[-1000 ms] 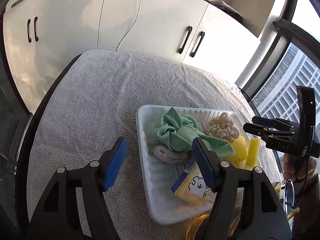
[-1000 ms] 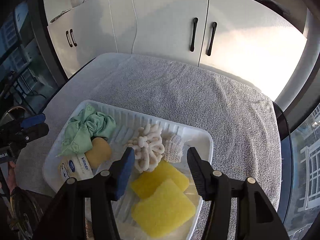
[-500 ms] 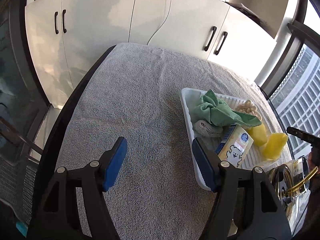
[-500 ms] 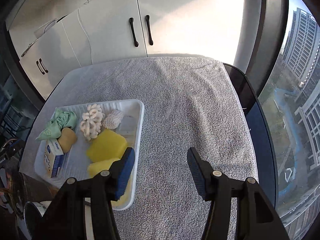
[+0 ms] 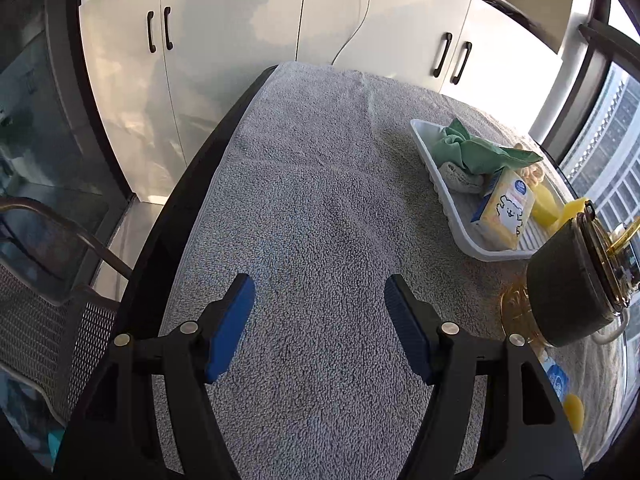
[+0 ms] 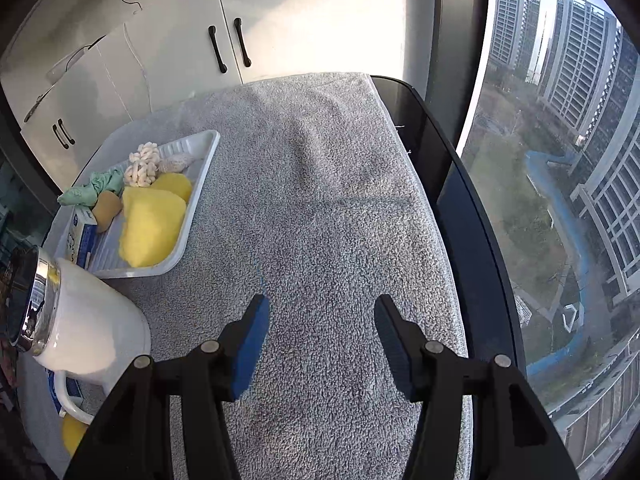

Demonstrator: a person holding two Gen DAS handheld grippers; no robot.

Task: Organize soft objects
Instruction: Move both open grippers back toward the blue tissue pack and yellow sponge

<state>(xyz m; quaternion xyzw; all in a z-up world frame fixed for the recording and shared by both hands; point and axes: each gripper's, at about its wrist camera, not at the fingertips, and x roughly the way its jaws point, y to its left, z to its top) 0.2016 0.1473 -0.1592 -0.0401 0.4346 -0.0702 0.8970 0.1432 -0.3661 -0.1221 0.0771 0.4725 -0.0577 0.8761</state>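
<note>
We have swung both hand-held grippers, left [image 5: 319, 322] and right [image 6: 321, 342], spread and empty, off the tray [image 6: 199, 193] onto bare towel [image 5: 320, 208]; sorting looks finished.

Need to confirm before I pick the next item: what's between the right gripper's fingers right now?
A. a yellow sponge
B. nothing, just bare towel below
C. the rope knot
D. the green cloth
B: the right gripper stands open over the grey towel, while the sponges, cloth and rope knot all lie in the tray off to its left.
</note>
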